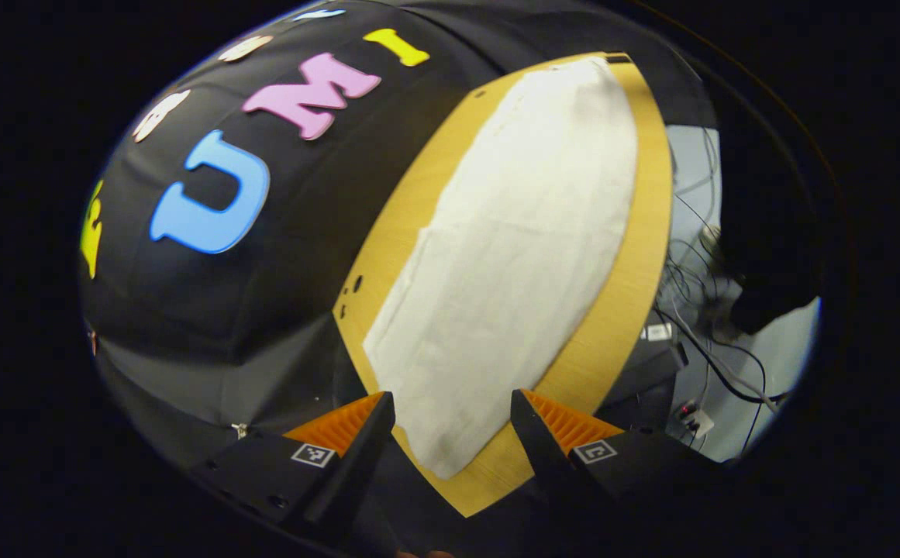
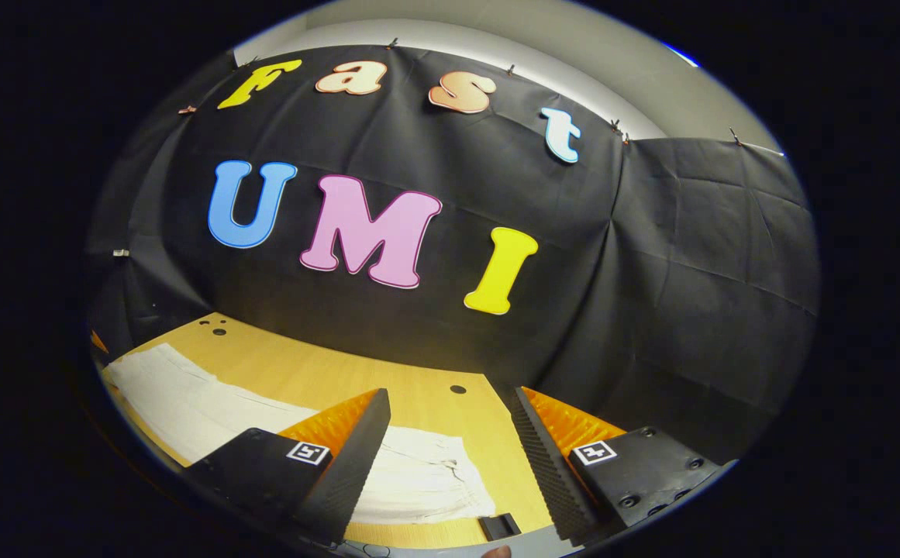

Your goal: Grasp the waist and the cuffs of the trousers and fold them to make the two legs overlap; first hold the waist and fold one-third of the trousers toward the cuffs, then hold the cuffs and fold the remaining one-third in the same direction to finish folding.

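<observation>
Your white trousers (image 1: 512, 263) lie flat along the wooden table (image 1: 636, 294), with a bare strip of wood on each long side and the black cloth wall (image 2: 651, 271) close behind. Your left gripper (image 1: 453, 418) hovers above one end, jaws wide and holding nothing. Your right gripper (image 2: 450, 418) is likewise wide and unloaded above the gathered waist end; cables (image 1: 713, 356) trail on the floor past the table's edge.
</observation>
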